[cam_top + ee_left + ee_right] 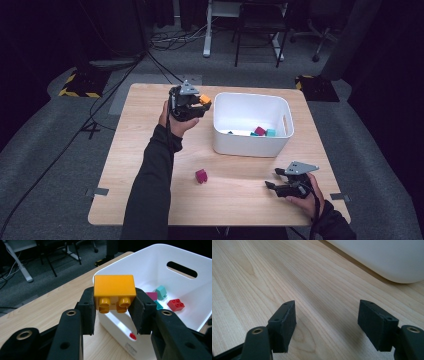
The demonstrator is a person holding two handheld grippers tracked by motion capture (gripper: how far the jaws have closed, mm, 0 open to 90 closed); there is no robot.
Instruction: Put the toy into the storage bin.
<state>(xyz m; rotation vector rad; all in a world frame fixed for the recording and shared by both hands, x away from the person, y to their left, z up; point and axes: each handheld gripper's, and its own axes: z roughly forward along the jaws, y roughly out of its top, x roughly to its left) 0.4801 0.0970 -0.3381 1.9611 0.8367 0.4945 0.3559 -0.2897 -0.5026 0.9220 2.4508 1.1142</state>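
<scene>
My left gripper [201, 103] [114, 305] is shut on an orange brick [114, 291] [205, 99], held in the air just left of the white bin [252, 142] [150, 262]. The brick's studs face the camera in the left gripper view. Inside the bin lie a magenta brick [259, 131] [151, 295], teal bricks [270, 132] [161, 291] and a red brick [176, 304]. A magenta brick [201, 175] sits alone on the table in front of the bin. My right gripper [271, 178] [327, 326] rests low near the table's front right, open, with nothing between its jaws.
The wooden table [150, 150] has the bin at its back right. The bin's rounded wall [382, 257] shows ahead of the right gripper. Chairs and desk legs [260, 35] stand on the grey floor behind the table.
</scene>
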